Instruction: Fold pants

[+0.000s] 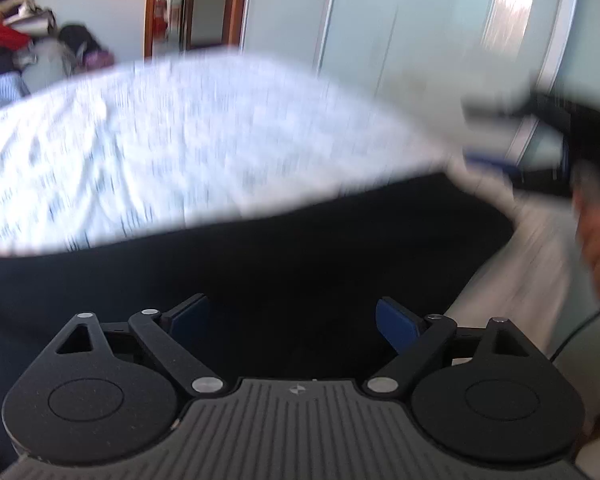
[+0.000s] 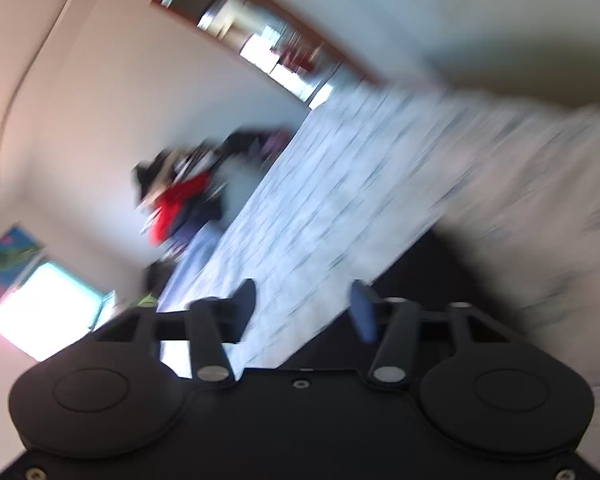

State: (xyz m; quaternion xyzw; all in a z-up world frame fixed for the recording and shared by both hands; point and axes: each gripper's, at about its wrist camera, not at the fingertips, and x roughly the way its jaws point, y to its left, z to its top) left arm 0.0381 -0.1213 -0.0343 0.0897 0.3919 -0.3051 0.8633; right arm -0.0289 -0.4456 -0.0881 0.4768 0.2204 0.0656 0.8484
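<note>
A bed [image 1: 160,148] with a white, faintly dark-flecked sheet fills the middle of the left wrist view, blurred by motion, and runs as a slanted band through the right wrist view. The black pants [image 1: 284,256] lie spread across the near part of the bed, a wide dark sheet reaching from the left edge to the right, where pale bedding shows beside them; in the right wrist view the pants [image 2: 412,280] appear as a dark patch at the near right. Against the far wall at the left sits a heap of clothes [image 1: 4,40], some red and some dark, and beyond it a wood-framed doorway [image 1: 192,4]. The left gripper [image 1: 292,320] hangs low over the pants with its jaws spread wide and nothing between them. The right gripper [image 2: 304,304] is tilted steeply, its jaws also parted and gripping nothing, with sheet and pants edge showing in the gap.
</note>
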